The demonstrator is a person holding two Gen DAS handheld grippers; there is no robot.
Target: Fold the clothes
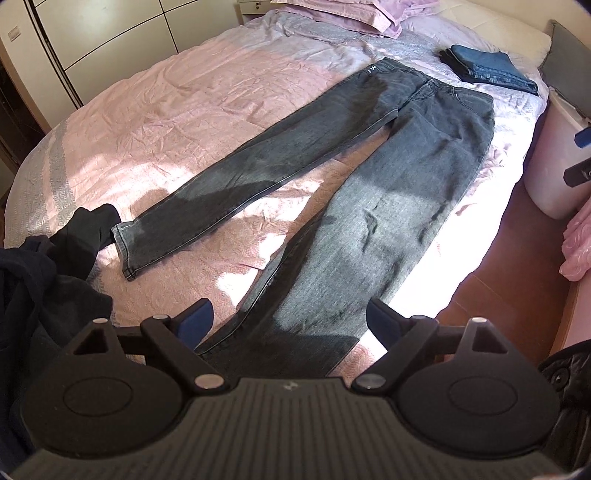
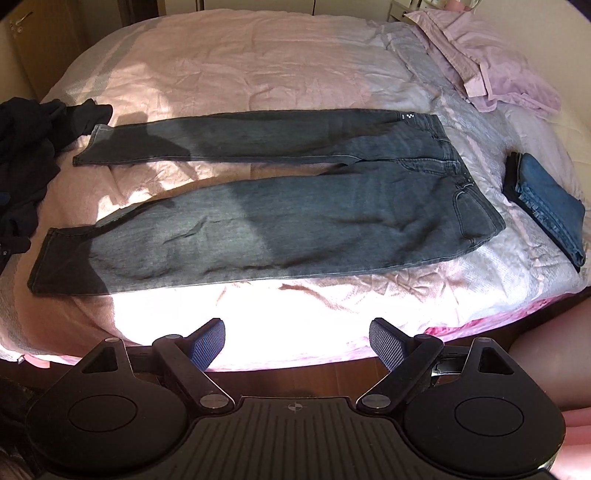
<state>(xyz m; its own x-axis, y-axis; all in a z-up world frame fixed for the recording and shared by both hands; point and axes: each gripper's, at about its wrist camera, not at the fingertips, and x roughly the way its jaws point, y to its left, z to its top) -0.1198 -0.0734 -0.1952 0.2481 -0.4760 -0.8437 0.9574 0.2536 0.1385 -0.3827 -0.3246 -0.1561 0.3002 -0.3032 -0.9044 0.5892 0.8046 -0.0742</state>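
Dark grey jeans (image 1: 354,192) (image 2: 280,221) lie flat on the pink bedcover (image 1: 184,110) (image 2: 240,62), legs spread apart in a narrow V. In the left wrist view my left gripper (image 1: 291,317) hovers open over the hem of the nearer leg, with nothing between its blue pads. In the right wrist view my right gripper (image 2: 297,341) is open off the bed's side edge, below the nearer leg, and holds nothing. A folded pair of blue jeans (image 1: 491,68) (image 2: 546,206) rests beyond the waistband.
A heap of dark clothes (image 1: 40,280) (image 2: 29,147) lies by the leg hems. Lilac pillows (image 1: 354,14) (image 2: 491,70) sit at the head of the bed. A white bin (image 1: 554,162) stands on the floor beside the bed, near a wardrobe (image 1: 92,40).
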